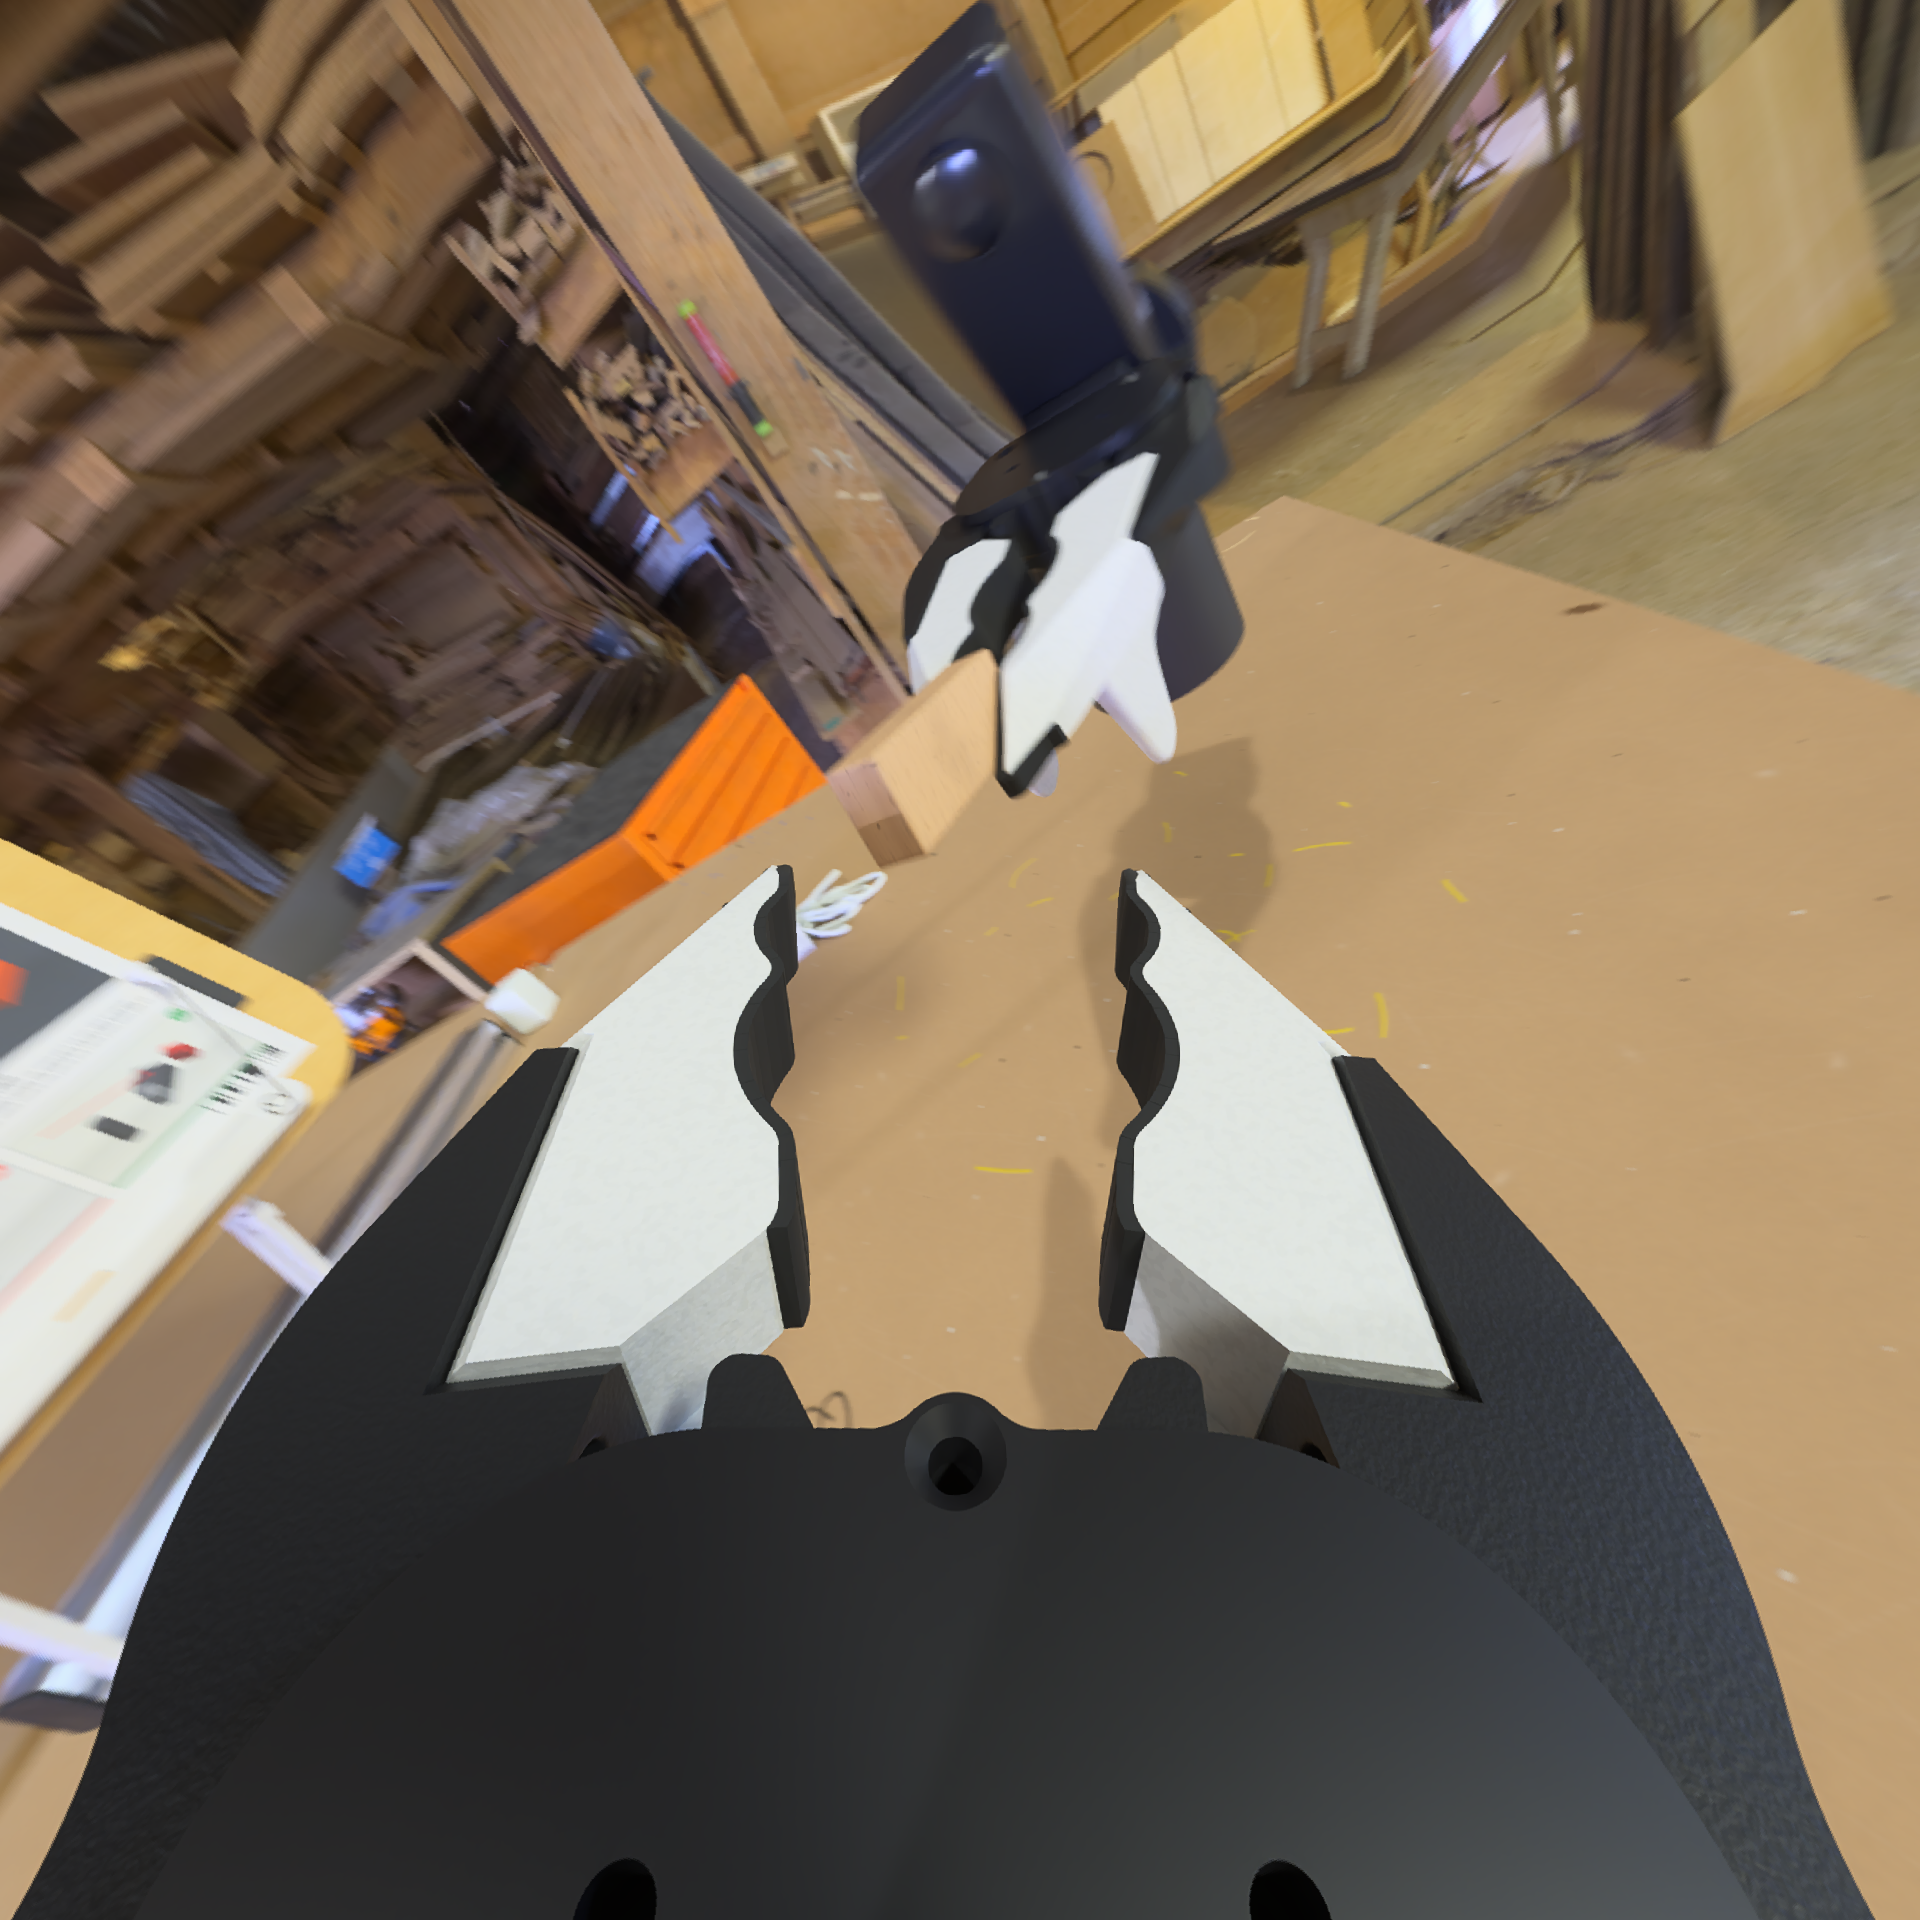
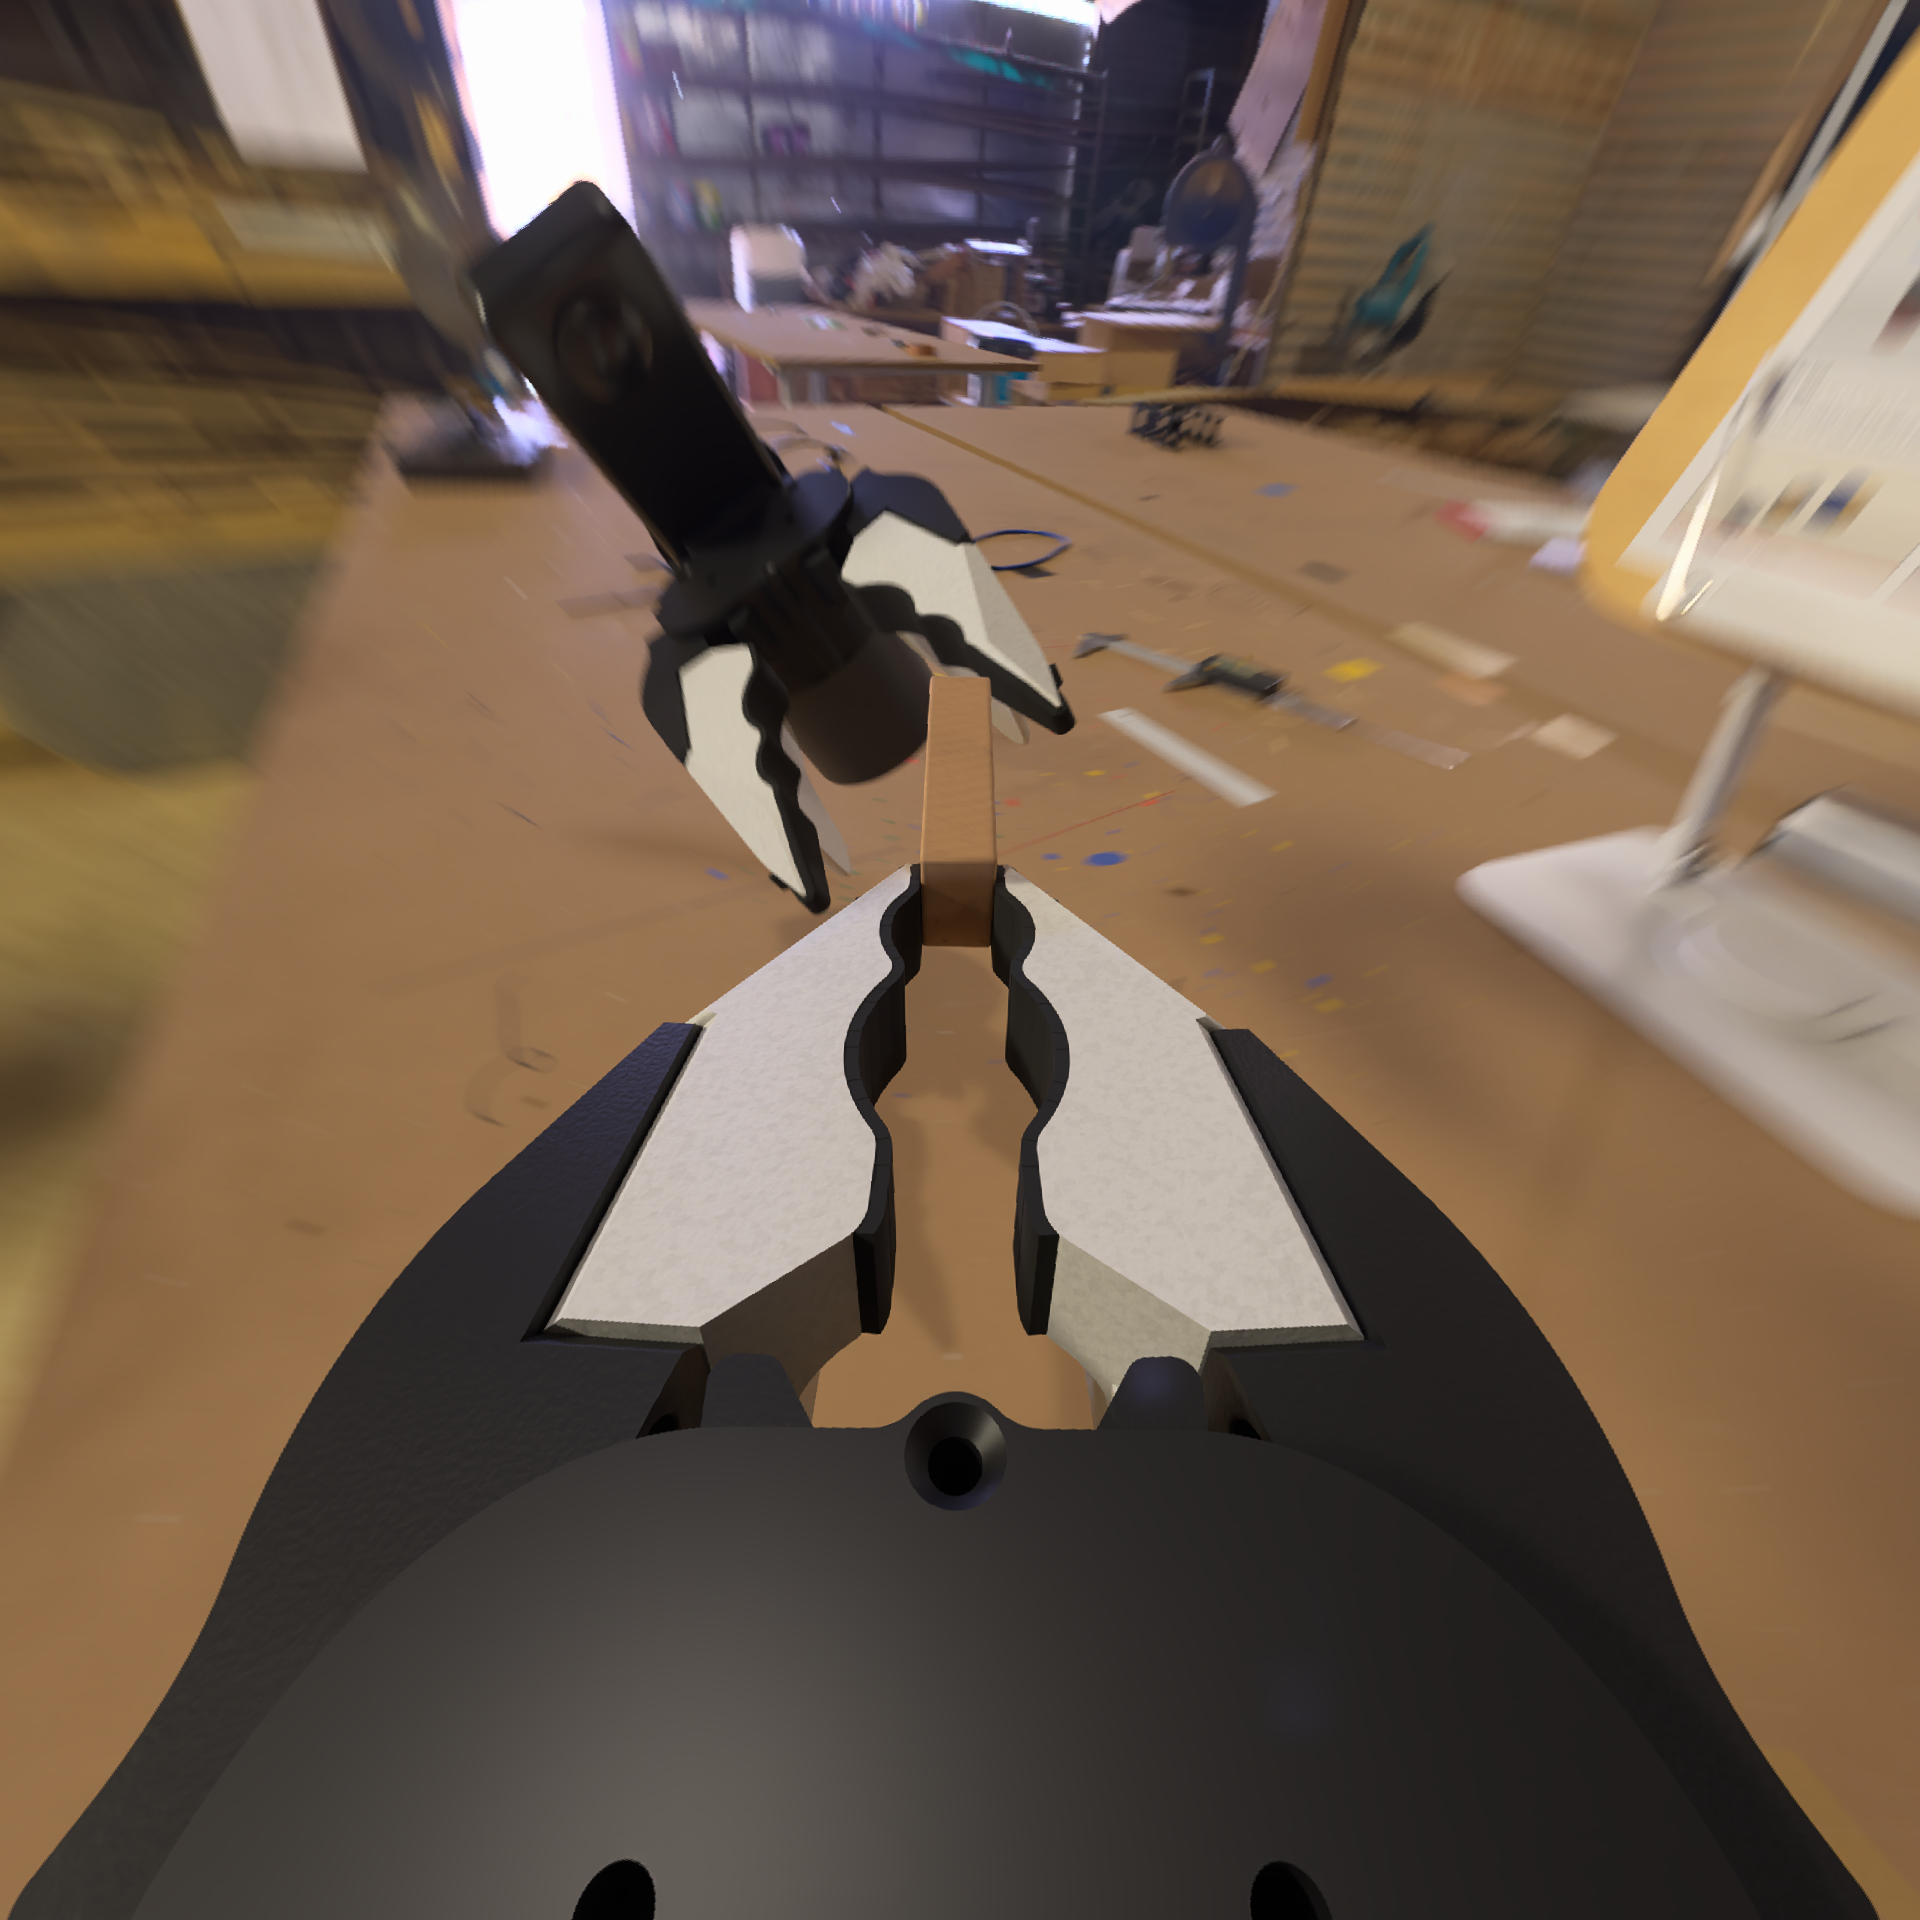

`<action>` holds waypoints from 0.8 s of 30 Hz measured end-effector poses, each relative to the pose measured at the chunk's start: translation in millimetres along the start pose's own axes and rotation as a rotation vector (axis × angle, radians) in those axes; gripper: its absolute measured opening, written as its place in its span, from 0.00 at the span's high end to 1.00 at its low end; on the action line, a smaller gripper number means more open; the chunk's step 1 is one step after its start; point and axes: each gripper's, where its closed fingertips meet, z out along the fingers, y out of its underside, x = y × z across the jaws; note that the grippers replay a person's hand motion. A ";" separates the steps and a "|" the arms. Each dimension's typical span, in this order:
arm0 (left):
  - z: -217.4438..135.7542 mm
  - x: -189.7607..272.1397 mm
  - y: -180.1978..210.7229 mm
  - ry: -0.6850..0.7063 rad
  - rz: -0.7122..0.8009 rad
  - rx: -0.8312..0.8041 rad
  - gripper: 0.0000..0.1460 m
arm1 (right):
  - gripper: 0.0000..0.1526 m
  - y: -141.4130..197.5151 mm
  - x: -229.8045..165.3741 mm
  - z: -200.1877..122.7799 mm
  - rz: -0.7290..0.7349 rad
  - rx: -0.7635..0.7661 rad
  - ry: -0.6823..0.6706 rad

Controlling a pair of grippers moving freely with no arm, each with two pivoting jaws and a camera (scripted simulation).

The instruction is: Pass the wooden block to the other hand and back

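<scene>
My right gripper (image 2: 958,894) is shut on the near end of a long light wooden block (image 2: 956,790) and holds it above the brown table (image 2: 1299,1091). The block points away toward my left gripper (image 2: 935,810), which is open, its two fingers spread on either side of the block's far end. In the left wrist view, my left gripper (image 1: 956,883) is open and empty. The block (image 1: 920,758) hangs just beyond its fingertips, slightly left, gripped by the right gripper (image 1: 977,717). I cannot tell whether the left fingers touch the block.
A yellow-framed panel on a white stand (image 2: 1662,935) stands at the table's side and also shows in the left wrist view (image 1: 125,1091). Calipers (image 2: 1226,670) and a white strip (image 2: 1184,753) lie on the table. An orange box (image 1: 727,790) and a white cord (image 1: 836,904) lie beyond.
</scene>
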 end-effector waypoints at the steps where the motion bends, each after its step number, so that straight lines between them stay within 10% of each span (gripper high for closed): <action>1: 0.6 2.0 2.9 0.024 -0.037 -0.004 0.57 | 0.92 0.0 3.2 -2.3 0.139 0.012 -0.047; 9: 3.6 -9.5 13.0 0.046 -0.350 0.036 0.67 | 0.92 4.7 21.8 -17.5 0.687 0.103 -0.253; 24: 20.8 -1.4 17.6 0.245 -0.923 0.032 0.65 | 0.92 21.5 14.9 -7.9 0.497 -0.003 -0.190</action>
